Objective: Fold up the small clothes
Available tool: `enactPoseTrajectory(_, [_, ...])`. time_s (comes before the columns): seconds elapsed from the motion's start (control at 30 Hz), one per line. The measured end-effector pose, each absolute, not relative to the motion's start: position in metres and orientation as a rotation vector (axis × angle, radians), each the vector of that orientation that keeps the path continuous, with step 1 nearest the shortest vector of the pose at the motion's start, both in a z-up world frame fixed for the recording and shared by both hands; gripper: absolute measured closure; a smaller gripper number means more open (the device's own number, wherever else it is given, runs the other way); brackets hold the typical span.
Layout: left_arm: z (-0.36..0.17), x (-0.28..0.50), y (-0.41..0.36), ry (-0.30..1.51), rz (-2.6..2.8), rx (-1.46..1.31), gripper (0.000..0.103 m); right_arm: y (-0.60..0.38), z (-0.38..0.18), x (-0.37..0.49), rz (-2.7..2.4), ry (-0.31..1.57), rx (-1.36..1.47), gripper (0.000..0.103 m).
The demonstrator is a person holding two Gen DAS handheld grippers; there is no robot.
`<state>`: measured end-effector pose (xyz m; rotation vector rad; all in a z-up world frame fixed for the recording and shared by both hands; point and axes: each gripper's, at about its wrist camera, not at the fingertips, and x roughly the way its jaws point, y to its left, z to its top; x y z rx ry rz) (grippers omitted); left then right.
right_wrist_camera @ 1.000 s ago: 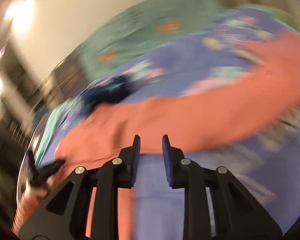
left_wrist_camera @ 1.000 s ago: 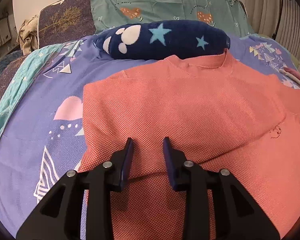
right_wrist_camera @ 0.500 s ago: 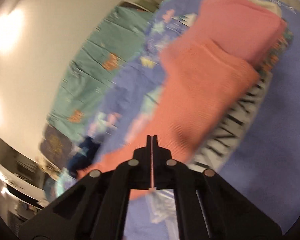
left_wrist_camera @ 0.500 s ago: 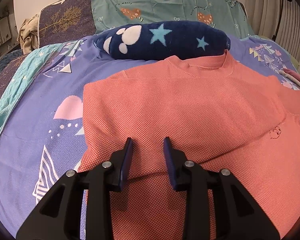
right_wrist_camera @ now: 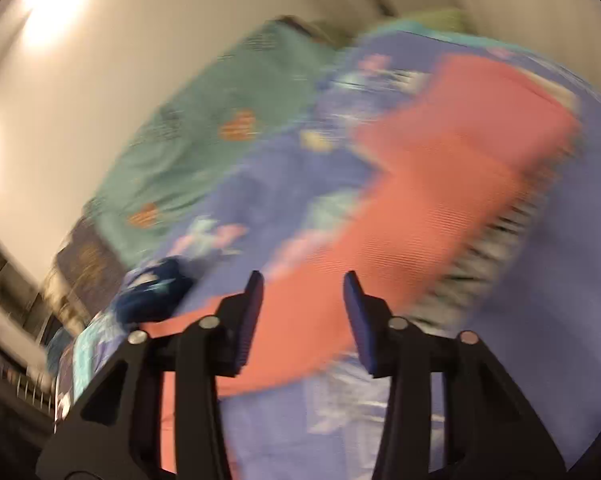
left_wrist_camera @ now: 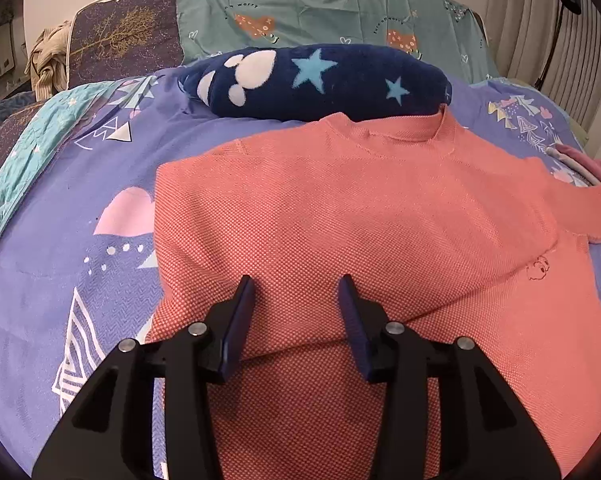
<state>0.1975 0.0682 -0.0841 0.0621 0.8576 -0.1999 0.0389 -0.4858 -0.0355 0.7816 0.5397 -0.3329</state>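
Covering the bed, a purple patterned duvet (left_wrist_camera: 52, 248), with the coral knit sweater (left_wrist_camera: 340, 216) spread flat on it, collar touching the navy star-print cushion (left_wrist_camera: 320, 80) just behind, one sleeve folded in over the body, the other trailing off toward a folded pink garment (left_wrist_camera: 580, 160). Poised low over the sweater's near hem, the left gripper (left_wrist_camera: 296, 296), jaws just opened further, moderately apart, nothing clamped. Blurred in its own view, above the sweater's outstretched sleeve, the right gripper (right_wrist_camera: 302, 292), jaws likewise just parted, gripping nothing.

Coral knit sweater (left_wrist_camera: 340, 216) lies flat on the bedspread (1 sleeve folded in).
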Motion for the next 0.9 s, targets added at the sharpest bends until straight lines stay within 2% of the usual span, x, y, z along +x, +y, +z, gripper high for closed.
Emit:
enactPoseTrajectory(0.07, [-0.084, 0.197, 0.066, 0.857, -0.196, 0.076, 0.056, -0.508, -0.056, 0.028, -0.354, 0.555, 0.883, 0.066])
enactPoseTrajectory(0.27, [-0.084, 0.197, 0.066, 0.857, -0.194, 0.08, 0.056, -0.52, -0.068, 0.051, -0.297, 0.542, 0.923, 0.066])
enactPoseTrajectory(0.3, [-0.084, 0.197, 0.066, 0.857, -0.194, 0.081, 0.056, -0.521, -0.065, 0.057, -0.312, 0.53, 0.917, 0.07])
enactPoseTrajectory(0.33, [-0.084, 0.197, 0.066, 0.857, -0.194, 0.081, 0.056, -0.52, -0.061, 0.06, -0.323, 0.514, 0.918, 0.08])
enactPoseTrajectory(0.37, [-0.084, 0.197, 0.066, 0.856, -0.193, 0.082, 0.056, -0.518, -0.055, 0.061, -0.331, 0.496, 0.922, 0.098])
enactPoseTrajectory(0.5, [-0.085, 0.197, 0.065, 0.858, -0.188, 0.092, 0.055, -0.463, -0.007, 0.088, -0.228, 0.402, 0.761, 0.098])
enactPoseTrajectory(0.63, [-0.084, 0.197, 0.065, 0.855, -0.186, 0.094, 0.055, -0.376, 0.014, 0.144, 0.039, 0.431, 0.665, 0.098])
enactPoseTrajectory(0.73, [-0.084, 0.197, 0.068, 0.855, -0.196, 0.075, 0.055, -0.278, 0.0, 0.176, 0.322, 0.561, 0.529, 0.098])
enactPoseTrajectory(0.8, [-0.083, 0.198, 0.07, 0.856, -0.203, 0.06, 0.055, -0.214, -0.03, 0.186, 0.474, 0.699, 0.407, 0.098])
enactPoseTrajectory(0.9, [-0.081, 0.197, 0.074, 0.854, -0.225, 0.027, 0.054, -0.179, -0.073, 0.191, 0.492, 0.845, 0.33, 0.098])
